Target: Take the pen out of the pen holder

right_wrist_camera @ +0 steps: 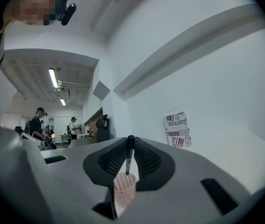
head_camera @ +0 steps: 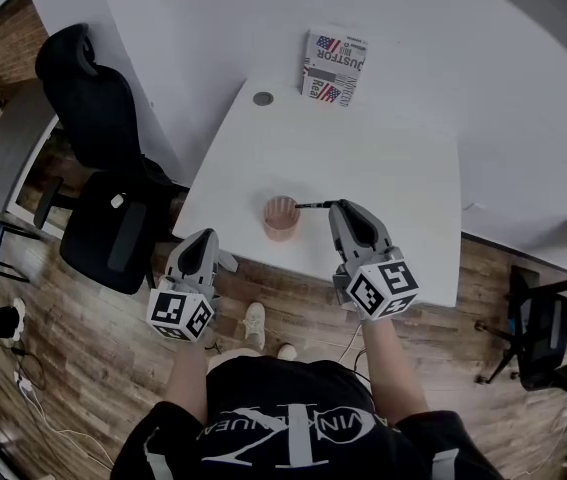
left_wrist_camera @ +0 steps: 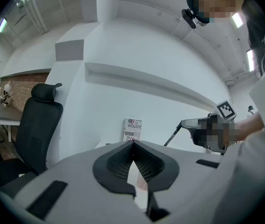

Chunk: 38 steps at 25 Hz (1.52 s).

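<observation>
The white table (head_camera: pixel 383 148) stands against a white wall, and the pink mesh pen holder (head_camera: pixel 281 218) sits upright near its front edge, about the middle. At the holder's 3 o'clock is the right gripper (head_camera: pixel 331 206), held level and pointing toward the cup. Its jaws are narrow and clamped on a black pen (head_camera: pixel 313 205). In the right gripper view the pen stands upright between the two pads, its upper end at the jaw tips and its lower end hanging just over the holder's open mouth. I cannot tell whether the tip is a shade inside the rim or just clear of it. From the left gripper view the pen slants down and away from the right gripper's nose, and its lower end goes out of sight behind the left gripper's body.

The left gripper (head_camera: pixel 203 240) hangs at the holder's 8 o'clock, off the table's front edge and over the wooden floor (head_camera: pixel 73 368). Its jaw tips are together with nothing between them, and it touches neither cup nor pen.

At the holder's 1 o'clock, at the table's far edge against the wall, a printed box (head_camera: pixel 334 66) stands upright. A round grommet (head_camera: pixel 262 98) sits at the holder's 12 o'clock, near the far left corner. A black office chair (head_camera: pixel 103 168) stands off the table at 9 o'clock.
</observation>
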Motion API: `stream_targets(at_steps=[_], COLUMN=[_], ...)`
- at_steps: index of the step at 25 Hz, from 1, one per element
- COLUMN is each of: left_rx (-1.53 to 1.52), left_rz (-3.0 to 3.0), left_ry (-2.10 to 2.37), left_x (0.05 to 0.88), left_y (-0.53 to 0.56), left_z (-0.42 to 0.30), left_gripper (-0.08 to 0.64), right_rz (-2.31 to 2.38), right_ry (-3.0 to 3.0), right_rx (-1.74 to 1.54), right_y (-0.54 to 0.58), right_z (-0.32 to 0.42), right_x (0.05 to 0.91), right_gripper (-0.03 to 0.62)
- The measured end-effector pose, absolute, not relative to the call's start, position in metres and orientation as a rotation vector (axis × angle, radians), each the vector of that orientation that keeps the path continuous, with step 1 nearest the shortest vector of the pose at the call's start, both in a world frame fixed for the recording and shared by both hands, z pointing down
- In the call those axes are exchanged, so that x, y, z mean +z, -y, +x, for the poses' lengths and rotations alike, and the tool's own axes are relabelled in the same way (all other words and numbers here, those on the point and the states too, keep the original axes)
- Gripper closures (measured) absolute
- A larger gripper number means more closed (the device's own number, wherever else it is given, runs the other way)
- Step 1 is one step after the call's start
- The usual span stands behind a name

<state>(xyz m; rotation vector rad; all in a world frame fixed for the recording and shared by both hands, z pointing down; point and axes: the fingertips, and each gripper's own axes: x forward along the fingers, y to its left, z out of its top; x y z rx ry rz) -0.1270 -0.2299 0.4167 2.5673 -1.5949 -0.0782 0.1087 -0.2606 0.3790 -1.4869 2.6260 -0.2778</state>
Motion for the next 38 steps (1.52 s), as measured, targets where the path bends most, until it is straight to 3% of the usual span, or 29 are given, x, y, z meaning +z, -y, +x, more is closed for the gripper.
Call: stream_targets(at_steps=[38], left_rx=[-0.078], left_rz=[2.53], left_ry=[1.641], left_x=[0.422], left_y=[0.189], left_z=[-0.146], left_gripper=[0.546], right_rz=[-1.626], right_ry=[-2.664], right_rx=[-0.294], right_y=[0.201], right_z=[0.139], right_x=[0.416], right_gripper=[0.535])
